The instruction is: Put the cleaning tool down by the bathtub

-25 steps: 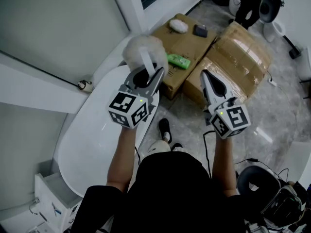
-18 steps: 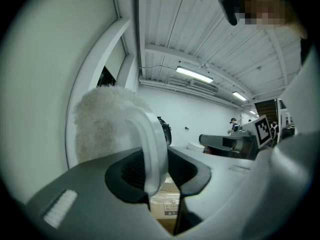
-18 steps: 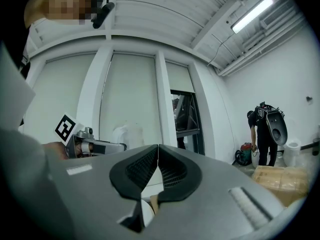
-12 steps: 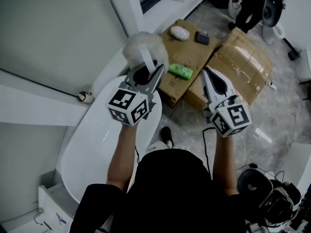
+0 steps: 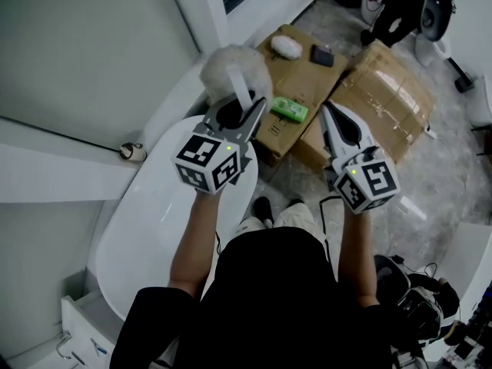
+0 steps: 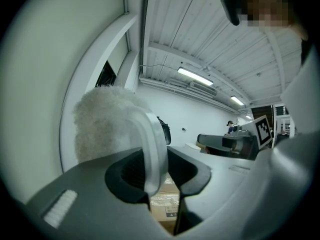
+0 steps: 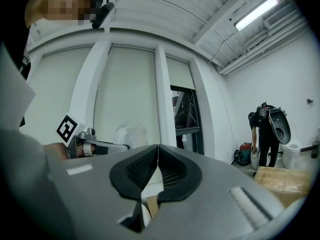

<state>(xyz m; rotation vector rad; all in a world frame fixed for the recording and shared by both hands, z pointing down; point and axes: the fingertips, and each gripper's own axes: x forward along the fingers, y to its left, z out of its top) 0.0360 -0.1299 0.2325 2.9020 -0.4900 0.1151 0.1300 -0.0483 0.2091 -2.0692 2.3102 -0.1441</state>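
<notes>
The cleaning tool has a fluffy white head (image 5: pixel 231 68) and a flat white handle (image 6: pixel 152 154). My left gripper (image 5: pixel 240 108) is shut on that handle and holds the tool up over the far end of the white bathtub (image 5: pixel 146 229). In the left gripper view the head (image 6: pixel 102 119) rises above the left gripper (image 6: pixel 157 184). My right gripper (image 5: pixel 329 114) is to the right, above the floor near the boxes. In its own view the right gripper (image 7: pixel 158 156) has its jaws shut together on nothing.
Two cardboard boxes (image 5: pixel 300 68) (image 5: pixel 384 91) stand on the floor just beyond the tub. On them lie a green pack (image 5: pixel 288 110), a white fluffy item (image 5: pixel 286 46) and a dark item (image 5: pixel 321 53). A person (image 5: pixel 392 6) bends over at the back right.
Both grippers have drifted slightly right and forward toward the boxes. The left grip on the tool is unchanged. The person's feet have shifted on the floor.
</notes>
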